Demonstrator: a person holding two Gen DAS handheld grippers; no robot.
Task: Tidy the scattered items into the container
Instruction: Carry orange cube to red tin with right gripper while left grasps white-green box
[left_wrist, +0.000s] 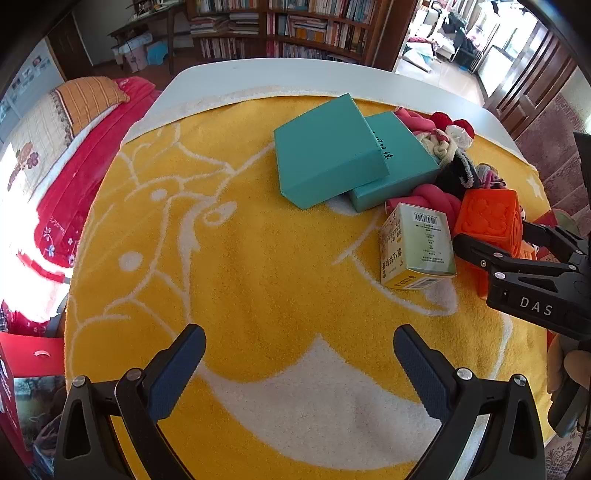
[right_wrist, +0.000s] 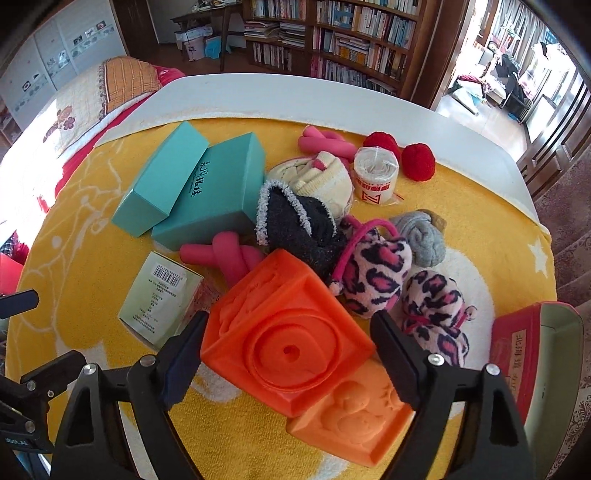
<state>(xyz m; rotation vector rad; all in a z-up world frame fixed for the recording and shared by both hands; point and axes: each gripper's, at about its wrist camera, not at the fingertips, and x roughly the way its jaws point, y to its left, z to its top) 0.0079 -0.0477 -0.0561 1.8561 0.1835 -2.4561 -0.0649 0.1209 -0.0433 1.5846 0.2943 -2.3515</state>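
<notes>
An orange embossed cube (right_wrist: 288, 332) lies tilted on a second orange cube (right_wrist: 351, 424), between the fingers of my right gripper (right_wrist: 291, 332). The jaws stand wide and the pads flank the cube's edges without a clear squeeze. In the left wrist view the same cube (left_wrist: 491, 214) shows behind one right finger (left_wrist: 480, 254). Two teal boxes (right_wrist: 207, 199) lie overlapped at the back left. My left gripper (left_wrist: 299, 347) hangs open over bare yellow blanket (left_wrist: 258, 277), holding nothing. A pale green medicine box (left_wrist: 417, 247) lies beside the cube.
Behind the cube lies a pile: pink knotted rolls (right_wrist: 225, 258), a black sock (right_wrist: 295, 229), leopard-print plush pieces (right_wrist: 373, 273), a grey sock (right_wrist: 421, 236), a cream sock (right_wrist: 325, 177), a tape roll (right_wrist: 375, 170), red pompoms (right_wrist: 417, 157). A red tin (right_wrist: 517, 354) sits at the right edge.
</notes>
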